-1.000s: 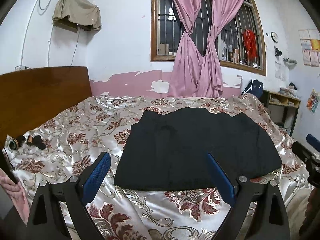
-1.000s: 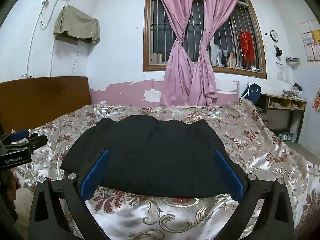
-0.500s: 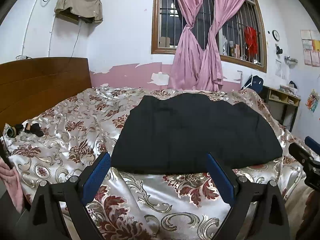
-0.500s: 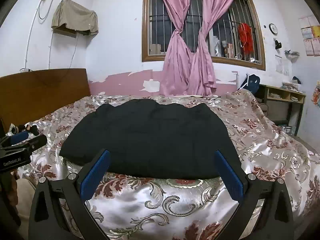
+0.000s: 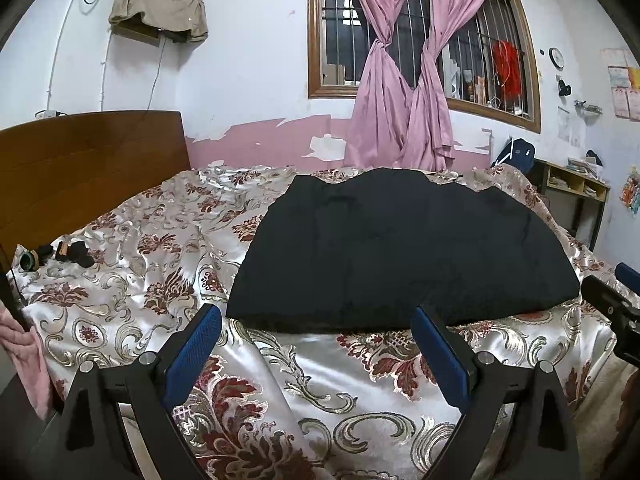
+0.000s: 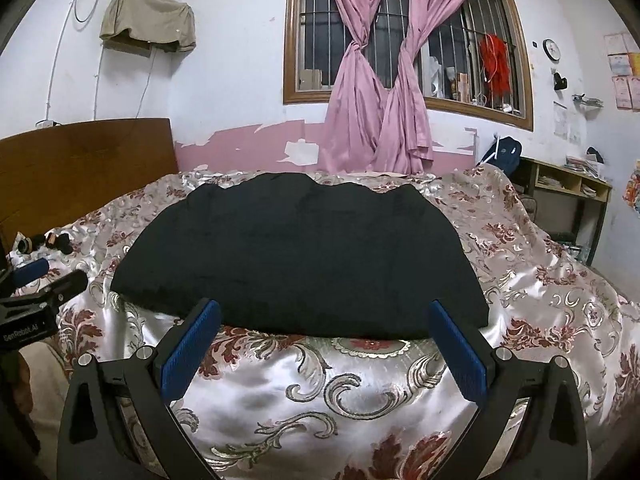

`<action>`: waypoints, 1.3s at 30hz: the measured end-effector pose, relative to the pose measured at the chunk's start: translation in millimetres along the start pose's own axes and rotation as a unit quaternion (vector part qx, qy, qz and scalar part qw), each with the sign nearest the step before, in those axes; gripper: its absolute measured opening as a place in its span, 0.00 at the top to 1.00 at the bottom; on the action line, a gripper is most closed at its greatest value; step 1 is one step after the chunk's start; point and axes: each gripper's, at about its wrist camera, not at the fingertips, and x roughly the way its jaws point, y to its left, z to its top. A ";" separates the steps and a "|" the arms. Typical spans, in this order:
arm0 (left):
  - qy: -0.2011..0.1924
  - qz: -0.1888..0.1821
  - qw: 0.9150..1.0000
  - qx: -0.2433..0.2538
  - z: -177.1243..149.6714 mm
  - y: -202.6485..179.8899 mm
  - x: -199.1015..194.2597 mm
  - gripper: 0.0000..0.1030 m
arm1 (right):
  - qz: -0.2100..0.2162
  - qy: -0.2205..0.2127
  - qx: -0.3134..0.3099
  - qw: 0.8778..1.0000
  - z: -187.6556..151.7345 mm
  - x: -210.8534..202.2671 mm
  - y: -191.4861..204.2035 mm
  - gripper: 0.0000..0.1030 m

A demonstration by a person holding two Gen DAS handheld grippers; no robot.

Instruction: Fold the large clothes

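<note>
Garment [image 5: 400,252]: black, folded, flat on bedspread [image 5: 160,264]; seams and kind unreadable in the dark cloth.
Left gripper [image 5: 316,320]: jaws wide, empty, short of near hem.
Right gripper [image 6: 324,316]: jaws wide, empty, tips overlapping hem in view; contact unclear.
Headboard [image 5: 80,160]: small dark items near it, unidentifiable.

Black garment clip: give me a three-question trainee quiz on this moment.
1. True or false: the left claw grips the black garment.
2. The garment lies on: A) desk B) bedspread C) floor
3. Fill in: the right claw is ____.

Key: 1 false, both claws are open and hold nothing; 2 B; 3 open.
</note>
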 end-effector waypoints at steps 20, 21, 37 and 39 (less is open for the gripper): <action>-0.011 0.001 1.000 -0.002 1.7 0.7 -5.6 0.07 | 0.001 0.003 -0.001 1.000 0.7 -0.8 1.7 0.02; -0.011 0.001 1.000 -0.002 1.7 0.6 -5.5 0.07 | 0.001 0.002 -0.001 1.000 0.9 -0.9 1.8 0.02; -0.013 0.001 1.000 0.000 1.8 -1.9 -7.2 0.07 | 0.001 0.001 -0.001 1.000 1.3 0.1 3.0 0.02; -0.013 0.001 1.000 -0.001 1.7 -1.9 -7.2 0.07 | 0.002 0.002 -0.001 1.000 1.2 0.2 2.8 0.02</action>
